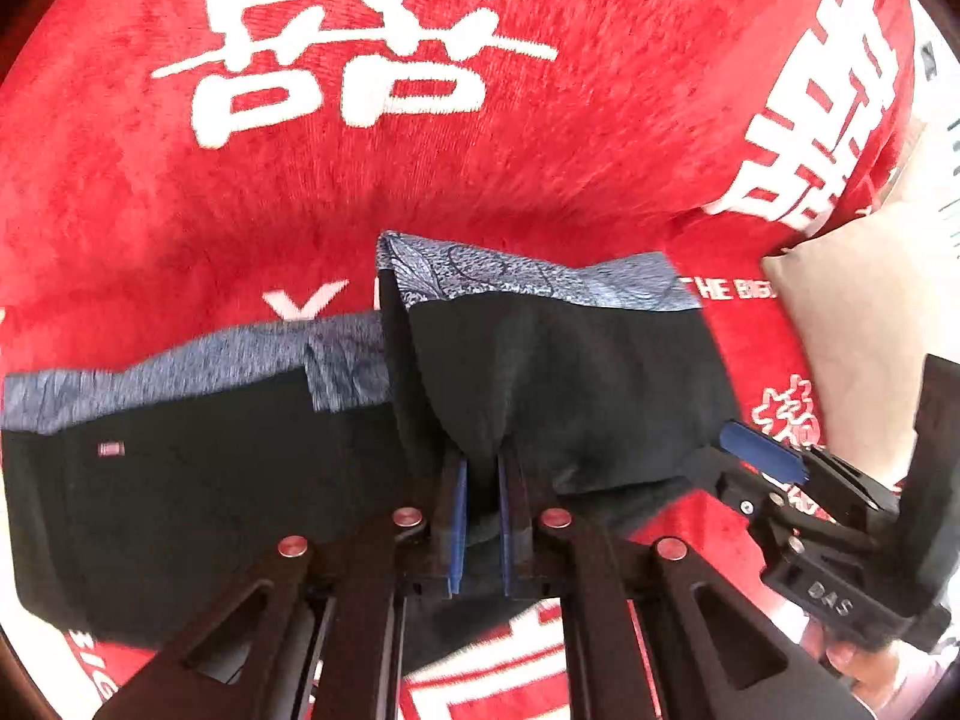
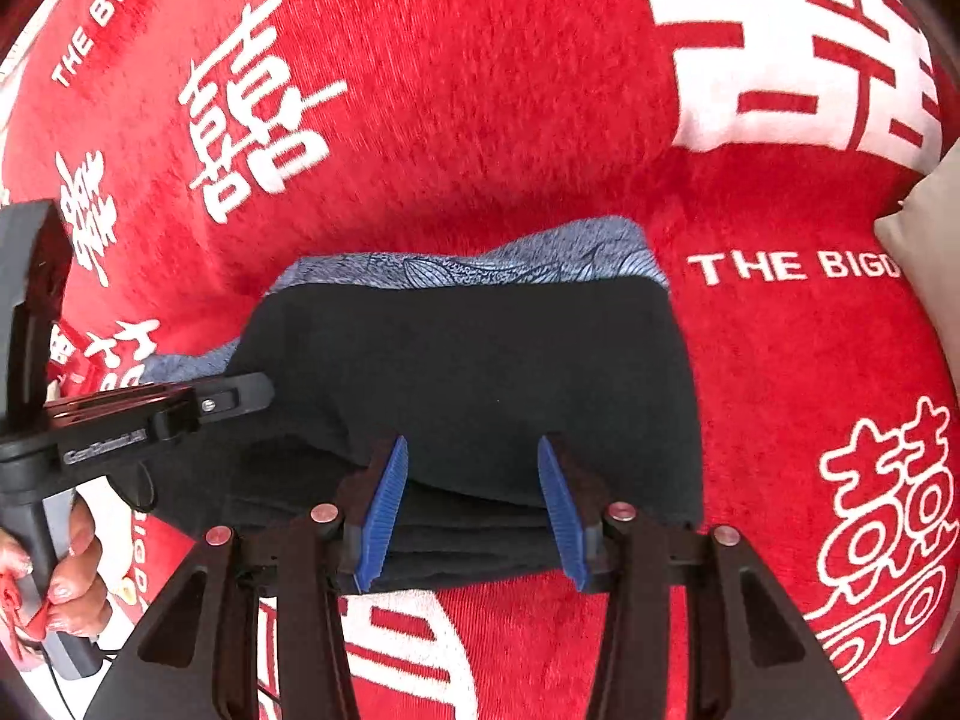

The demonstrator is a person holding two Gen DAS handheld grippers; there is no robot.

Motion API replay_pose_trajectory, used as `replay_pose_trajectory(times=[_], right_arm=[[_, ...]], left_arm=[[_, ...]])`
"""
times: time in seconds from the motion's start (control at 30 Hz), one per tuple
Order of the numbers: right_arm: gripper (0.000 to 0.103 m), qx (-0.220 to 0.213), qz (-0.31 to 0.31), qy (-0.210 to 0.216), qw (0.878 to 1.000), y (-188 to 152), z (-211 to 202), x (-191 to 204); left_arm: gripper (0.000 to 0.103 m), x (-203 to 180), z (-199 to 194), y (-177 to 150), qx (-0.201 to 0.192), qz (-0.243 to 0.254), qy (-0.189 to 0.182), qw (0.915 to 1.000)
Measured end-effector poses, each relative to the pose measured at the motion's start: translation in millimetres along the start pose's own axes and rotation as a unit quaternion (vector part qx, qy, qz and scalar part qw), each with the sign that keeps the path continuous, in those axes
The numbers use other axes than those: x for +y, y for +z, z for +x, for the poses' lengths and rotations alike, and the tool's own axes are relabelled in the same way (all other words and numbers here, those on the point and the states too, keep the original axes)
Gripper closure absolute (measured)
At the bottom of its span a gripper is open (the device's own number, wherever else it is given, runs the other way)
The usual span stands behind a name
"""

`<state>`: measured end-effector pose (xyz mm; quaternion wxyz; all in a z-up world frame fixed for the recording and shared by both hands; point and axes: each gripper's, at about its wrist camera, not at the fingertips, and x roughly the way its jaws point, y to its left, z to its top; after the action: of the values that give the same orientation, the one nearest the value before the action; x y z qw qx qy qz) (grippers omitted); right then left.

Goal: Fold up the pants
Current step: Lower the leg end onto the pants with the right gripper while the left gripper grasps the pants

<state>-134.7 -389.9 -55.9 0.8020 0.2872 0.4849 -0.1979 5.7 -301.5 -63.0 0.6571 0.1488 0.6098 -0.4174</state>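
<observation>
The pants (image 1: 198,480) are black with a blue-grey patterned band along the far edge, lying on a red blanket (image 1: 480,168). My left gripper (image 1: 482,468) is shut on a fold of the black cloth, and the pinched part is lifted and folded over to the right. The right gripper (image 1: 762,456) shows at the right of the left wrist view, at the cloth's edge. In the right wrist view the folded pants (image 2: 480,372) lie in front of my right gripper (image 2: 471,456), which is open, its blue pads (image 2: 384,504) straddling the near edge. The left gripper (image 2: 240,399) reaches in from the left.
The red blanket has large white characters (image 1: 354,42) and the words "THE BIGD" (image 2: 792,267). A beige pillow (image 1: 852,330) lies at the right, also visible in the right wrist view (image 2: 930,228). A hand (image 2: 72,564) holds the left gripper's handle.
</observation>
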Motion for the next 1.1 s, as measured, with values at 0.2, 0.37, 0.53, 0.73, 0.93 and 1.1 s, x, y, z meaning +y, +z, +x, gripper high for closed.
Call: replay_pose_trajectory(times=[0.2, 0.37, 0.53, 0.73, 0.93, 1.1], right_arm=[[0.054, 0.027, -0.018, 0.004, 0.999, -13.5, -0.8, 17.7], [0.054, 0.068, -0.028, 0.006, 0.997, -37.9, 21.8, 31.4], [0.054, 0.060, -0.015, 0.003, 0.998, -35.6, 2.8, 22.4], [0.088, 0.030, 0.021, 0.000, 0.999, 19.8, -6.6, -2.5], [0.088, 0.033, 0.040, -0.003, 0.999, 77.6, 41.0, -15.3], [0.092, 0.095, -0.030, -0.044, 0.994, 86.1, 105.7, -11.9]], left_arm=[[0.093, 25.9, 23.5, -46.5, 0.043, -0.034, 0.010, 0.9985], [0.091, 39.5, 33.3, -71.7, 0.032, -0.055, -0.009, 0.9980], [0.091, 33.4, -5.3, -69.6, 0.027, -0.043, 0.052, 0.9974], [0.091, 12.7, -27.7, -11.8, -0.020, -0.028, 0.060, 0.9976], [0.091, 1.7, 48.9, 9.2, 0.028, -0.018, 0.114, 0.9929], [0.091, 15.3, 60.1, -23.3, 0.028, -0.004, 0.099, 0.9946]])
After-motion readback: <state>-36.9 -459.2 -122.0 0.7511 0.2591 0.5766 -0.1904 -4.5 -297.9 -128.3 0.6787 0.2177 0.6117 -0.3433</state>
